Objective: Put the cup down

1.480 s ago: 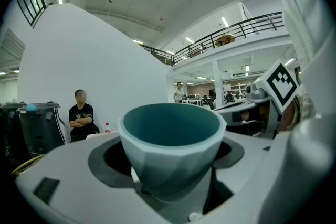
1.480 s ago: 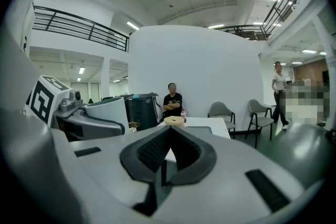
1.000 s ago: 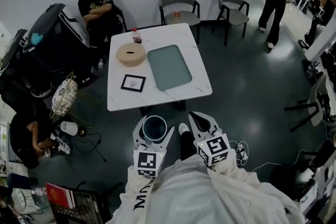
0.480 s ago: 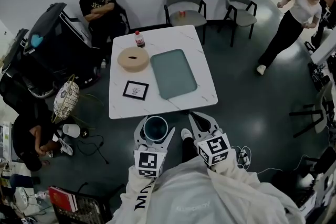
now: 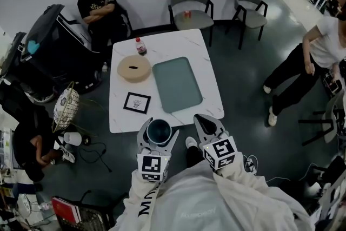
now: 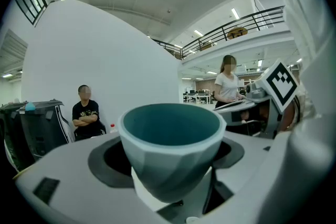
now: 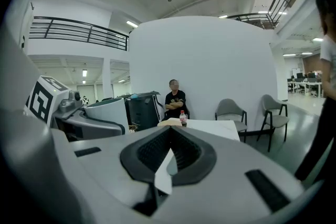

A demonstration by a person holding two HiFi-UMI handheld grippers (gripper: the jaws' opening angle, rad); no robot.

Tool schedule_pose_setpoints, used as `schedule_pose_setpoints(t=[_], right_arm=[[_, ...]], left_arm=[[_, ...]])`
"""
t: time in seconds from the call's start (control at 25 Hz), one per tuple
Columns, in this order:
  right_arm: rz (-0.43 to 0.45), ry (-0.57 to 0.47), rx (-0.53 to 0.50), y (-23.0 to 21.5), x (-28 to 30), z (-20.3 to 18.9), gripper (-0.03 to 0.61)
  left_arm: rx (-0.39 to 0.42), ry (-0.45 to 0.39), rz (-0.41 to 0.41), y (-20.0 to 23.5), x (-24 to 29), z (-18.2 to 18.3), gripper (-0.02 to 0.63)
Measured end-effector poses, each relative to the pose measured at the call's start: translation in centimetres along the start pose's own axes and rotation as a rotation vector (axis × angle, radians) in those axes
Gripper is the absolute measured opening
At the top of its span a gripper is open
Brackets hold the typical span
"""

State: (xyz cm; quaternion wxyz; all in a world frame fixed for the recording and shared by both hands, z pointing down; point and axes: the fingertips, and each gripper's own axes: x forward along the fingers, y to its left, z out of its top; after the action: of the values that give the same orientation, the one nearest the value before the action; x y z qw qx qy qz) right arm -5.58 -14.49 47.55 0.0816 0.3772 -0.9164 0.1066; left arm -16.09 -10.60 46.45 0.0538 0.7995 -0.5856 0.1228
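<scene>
A teal cup [image 5: 159, 132] with a pale faceted outside stands upright between the jaws of my left gripper [image 5: 158, 128], which is shut on it. In the left gripper view the cup [image 6: 170, 149] fills the middle, its mouth facing up and nothing inside. It hangs over the floor just off the near edge of the white table [image 5: 121, 119]. My right gripper [image 5: 208, 126] is beside it to the right, shut and holding nothing; in the right gripper view its pads [image 7: 173, 152] meet.
On the table lie a grey-green tray [image 5: 177, 84], a beige ring [image 5: 134, 67], a small bottle [image 5: 140, 46] and a black-framed card [image 5: 137, 103]. A person sits behind the table, another crouches at the left, a third walks at the right. Two chairs [image 5: 190, 8] stand by the wall.
The table's near edge has come closer to both grippers. The person at the right has walked nearer along the right side. The cup stays held in the left gripper.
</scene>
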Motion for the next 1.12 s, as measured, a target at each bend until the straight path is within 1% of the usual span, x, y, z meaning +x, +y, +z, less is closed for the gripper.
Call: schedule_pose_setpoints(t=[0.2, 0.56, 0.8, 0.88, 1.0, 1.12], right_arm=[[0.011, 0.007, -0.001, -2.4, 2.4, 1.2, 0.005], [0.042, 0.015, 0.006, -6.4, 7.3, 2.4, 0.005], [0.063, 0.022, 0.01, -8.7, 10.3, 2.6, 0.005], [0.066, 0.026, 0.01, -9.6, 11.2, 2.6, 0.005], [0.07, 0.032, 0.011, -10.7, 12.4, 2.8, 0.005], [0.072, 0.041, 0.011, -11.6, 13.4, 2.8, 0.005]], left_arm=[[-0.001, 0.004, 0.013, 1.4, 3.1, 1.1, 0.405], [-0.017, 0.013, 0.055, 4.1, 8.6, 2.0, 0.405], [-0.023, 0.025, 0.085, 5.7, 11.9, 1.6, 0.405], [-0.04, 0.026, 0.091, 6.3, 13.0, 1.3, 0.405], [-0.088, 0.028, 0.097, 7.2, 14.5, 0.7, 0.405], [-0.097, 0.034, 0.11, 8.1, 15.8, 0.4, 0.405]])
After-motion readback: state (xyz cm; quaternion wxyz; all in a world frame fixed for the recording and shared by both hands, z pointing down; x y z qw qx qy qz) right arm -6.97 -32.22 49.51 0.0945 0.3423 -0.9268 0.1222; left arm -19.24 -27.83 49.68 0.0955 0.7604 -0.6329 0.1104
